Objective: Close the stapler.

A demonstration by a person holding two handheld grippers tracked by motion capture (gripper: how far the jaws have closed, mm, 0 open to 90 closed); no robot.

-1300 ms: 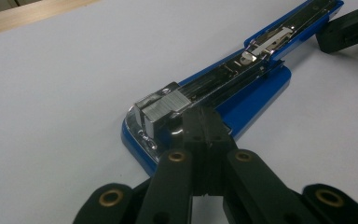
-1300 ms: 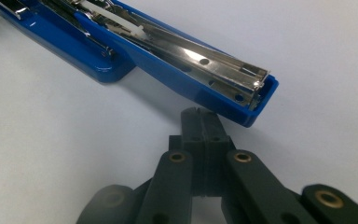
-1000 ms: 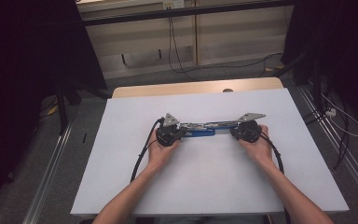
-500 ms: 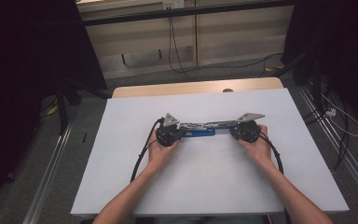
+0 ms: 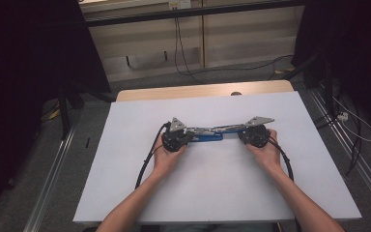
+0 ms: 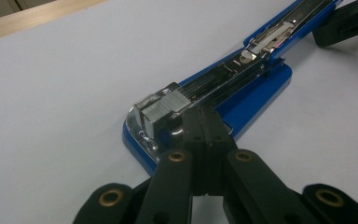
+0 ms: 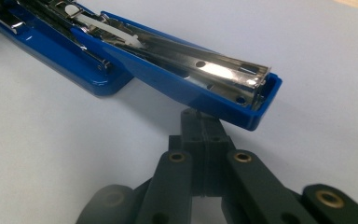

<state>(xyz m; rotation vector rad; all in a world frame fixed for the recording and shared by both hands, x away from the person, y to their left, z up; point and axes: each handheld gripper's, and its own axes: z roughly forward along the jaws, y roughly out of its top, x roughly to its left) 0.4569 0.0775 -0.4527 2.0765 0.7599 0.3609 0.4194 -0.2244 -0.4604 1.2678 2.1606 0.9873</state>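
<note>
A blue stapler lies swung open on the white table, its base flat and its metal magazine exposed. A block of staples sits at the magazine's near end. My left gripper is shut, its tips resting against the magazine just behind the staples, nothing between the jaws. My right gripper is shut too, its tips tucked just under the raised end of the blue top cover. A hand holds each gripper.
A wooden strip runs along the table's far edge. The left gripper's black cable loops over the table toward the front edge. Floor cables and metal rails flank the table, with dark curtains on both sides.
</note>
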